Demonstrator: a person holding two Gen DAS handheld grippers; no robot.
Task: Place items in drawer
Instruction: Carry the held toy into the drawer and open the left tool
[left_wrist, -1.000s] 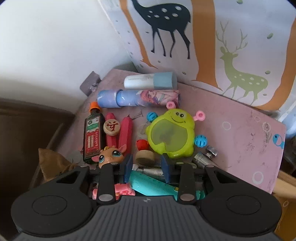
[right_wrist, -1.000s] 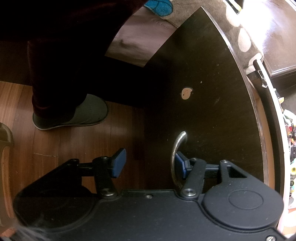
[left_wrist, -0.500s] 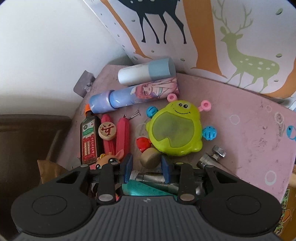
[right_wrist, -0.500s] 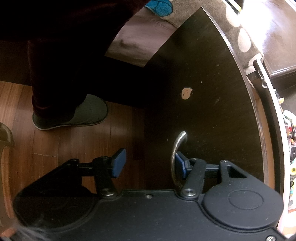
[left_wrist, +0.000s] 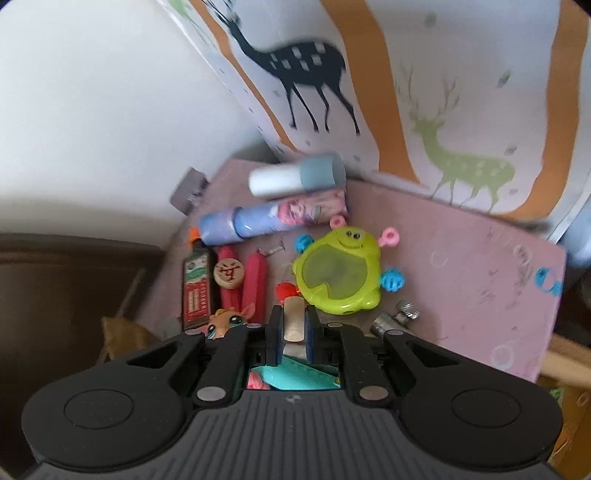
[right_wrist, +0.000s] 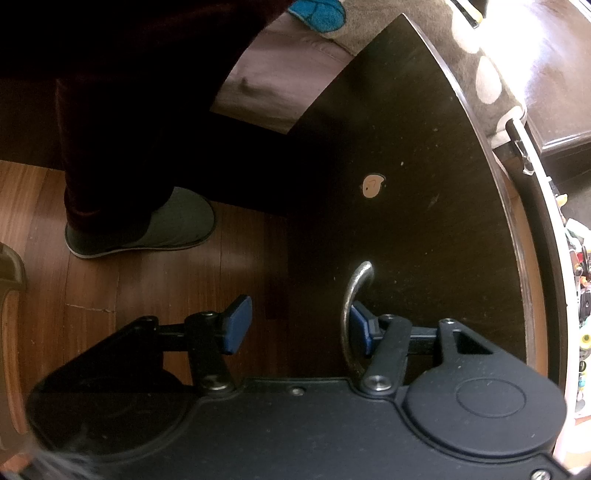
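gripping step is in hand on my left: the left gripper (left_wrist: 293, 326) has its pads pressed together on a small tan wooden disc (left_wrist: 294, 320), held on edge between them just above the clutter on the pink mat (left_wrist: 461, 266). the disc sits at the near end of the pile, just in front of the green frog toy (left_wrist: 340, 271) and beside the red clips (left_wrist: 255, 282). i judge the pick as made and the carry as not yet begun.

orientation of the disc: it stands on its rim, flat faces against the two pads, thin edge toward the camera. its long axis runs away from me along the fingers; its thin axis runs across the jaws.

right gripper (right_wrist: 295, 326): jaws apart, clamped on nothing. one blue pad sits just behind the curved metal handle (right_wrist: 354, 306) of the dark drawer front (right_wrist: 424, 206), hooked rather than pinched.

next move, as i judge it: lift the disc clear without snagging the frog toy or the small big-eyed figurine (left_wrist: 227, 319), swing toward the drawer, and let go only once over the opening. drawer interior is not visible, so i cannot tell how far it is open.
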